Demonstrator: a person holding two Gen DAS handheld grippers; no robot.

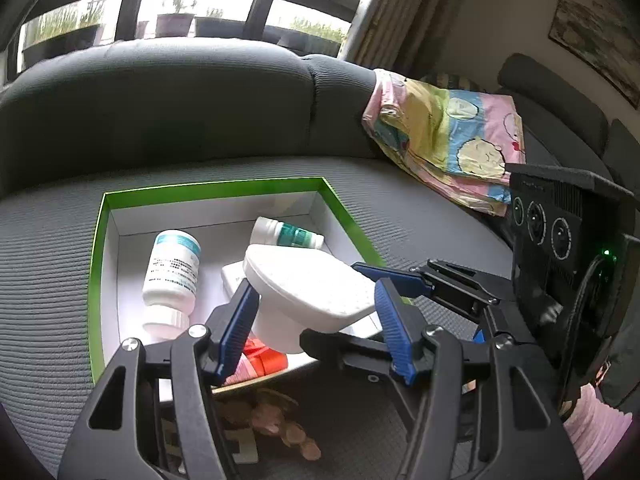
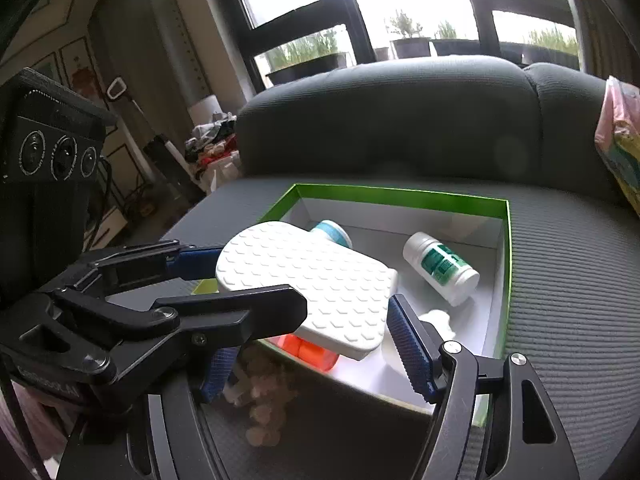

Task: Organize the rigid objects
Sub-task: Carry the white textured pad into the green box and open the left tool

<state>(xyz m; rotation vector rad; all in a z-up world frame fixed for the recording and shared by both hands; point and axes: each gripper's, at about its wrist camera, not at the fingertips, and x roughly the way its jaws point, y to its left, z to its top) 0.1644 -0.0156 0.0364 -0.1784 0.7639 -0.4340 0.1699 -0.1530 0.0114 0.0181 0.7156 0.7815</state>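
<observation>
A white plastic piece with a patterned flat top (image 1: 308,280) (image 2: 312,280) hangs over a green-rimmed open box (image 1: 208,188) (image 2: 400,194) on a grey sofa seat. My left gripper (image 1: 314,286) is shut on its narrower base, blue pads on both sides. My right gripper (image 2: 308,336) is shut on it too, with its left finger hidden behind the other gripper's arm. Lying in the box are a white bottle with a pale blue label (image 1: 172,272), a white bottle with a green label (image 1: 288,234) (image 2: 440,266) and an orange item (image 1: 264,356) (image 2: 308,354).
The sofa backrest (image 1: 160,100) rises just behind the box. A colourful cartoon-print bag (image 1: 448,136) leans at the right. A blurred brownish cluster (image 1: 280,420) lies on the seat in front of the box. Clutter (image 2: 212,140) stands on the floor left of the sofa.
</observation>
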